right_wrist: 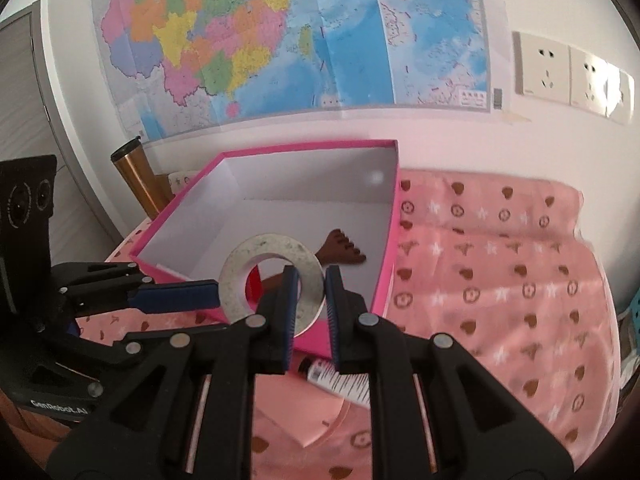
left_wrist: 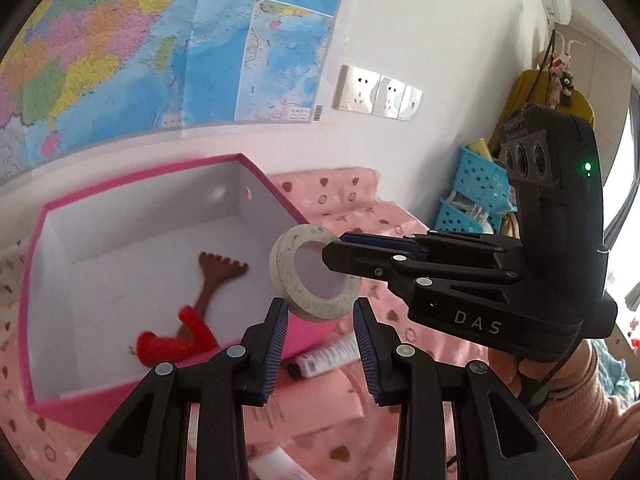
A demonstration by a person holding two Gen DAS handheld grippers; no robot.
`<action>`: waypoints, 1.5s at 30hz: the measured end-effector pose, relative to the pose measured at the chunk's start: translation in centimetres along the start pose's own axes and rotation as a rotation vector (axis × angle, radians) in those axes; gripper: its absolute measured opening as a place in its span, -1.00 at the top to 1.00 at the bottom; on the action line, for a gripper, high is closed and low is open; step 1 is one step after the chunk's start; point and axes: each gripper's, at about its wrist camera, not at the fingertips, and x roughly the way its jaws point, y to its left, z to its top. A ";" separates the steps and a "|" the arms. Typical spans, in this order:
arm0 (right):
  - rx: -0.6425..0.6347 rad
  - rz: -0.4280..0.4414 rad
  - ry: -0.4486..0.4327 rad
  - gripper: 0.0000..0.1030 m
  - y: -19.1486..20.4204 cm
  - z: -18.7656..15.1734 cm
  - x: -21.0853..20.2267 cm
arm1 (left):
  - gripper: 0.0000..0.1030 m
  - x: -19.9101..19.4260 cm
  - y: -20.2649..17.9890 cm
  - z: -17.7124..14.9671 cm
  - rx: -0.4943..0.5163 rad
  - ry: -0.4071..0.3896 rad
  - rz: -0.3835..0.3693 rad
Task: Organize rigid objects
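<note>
evidently, transfer step: tape roll (left_wrist: 320,307) held over the pink box's (left_wrist: 140,174) near wall.
right gripper (left_wrist: 334,254) was clamped on the roll's wall, 1 finger through the hole; left gripper (left_wrist: 320,320) appeared closed on its lower edge. next move required lowering it inside, then parting both claws.

Both wrist cameras look steeply down along their own fingers. Close range. Shared: pink box (left_wrist: 160,412) (right_wrist: 386,280) just ahead, tape ring (left_wrist: 316,276) (right_wrist: 272,276) at the fingertips.
</note>
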 end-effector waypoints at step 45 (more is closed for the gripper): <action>-0.109 0.183 0.241 0.30 3.3 1.7 9.8 | 0.17 -2.7 9.4 -0.3 -0.175 -0.039 0.184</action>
